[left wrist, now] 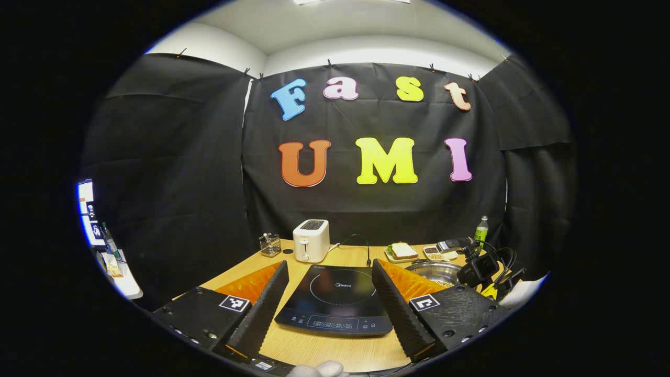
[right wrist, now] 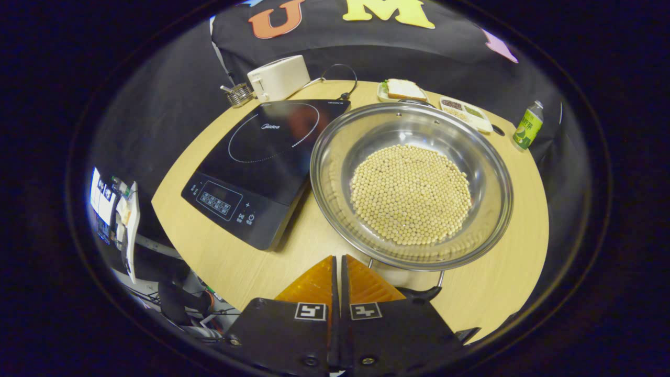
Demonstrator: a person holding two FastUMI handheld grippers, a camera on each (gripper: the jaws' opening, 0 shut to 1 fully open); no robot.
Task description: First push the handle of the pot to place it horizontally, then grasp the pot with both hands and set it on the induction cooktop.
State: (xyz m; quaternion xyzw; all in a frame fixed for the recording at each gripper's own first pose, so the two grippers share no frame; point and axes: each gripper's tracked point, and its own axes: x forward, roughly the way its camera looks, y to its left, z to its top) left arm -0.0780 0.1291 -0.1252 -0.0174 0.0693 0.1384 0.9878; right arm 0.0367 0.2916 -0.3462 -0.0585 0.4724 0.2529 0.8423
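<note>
Evidently the handle-pushing step is underway: the right claw (right wrist: 337, 262), its fingers pinched together on nothing, is hovering just beside the pot's near wire handle (right wrist: 413, 283). The round, shiny steel pot (right wrist: 335, 173), holding small pale beans (right wrist: 411, 193), is sitting on the wooden surface (right wrist: 220, 251) touching the flat glossy induction cooktop (right wrist: 261, 157). The left claw (left wrist: 331, 298) is waiting wide open before that cooktop; next, a gentle sideways nudge seems needed.

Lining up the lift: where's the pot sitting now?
In the right gripper view, the pot sits on the table beside the induction cooktop, on its right.
</note>
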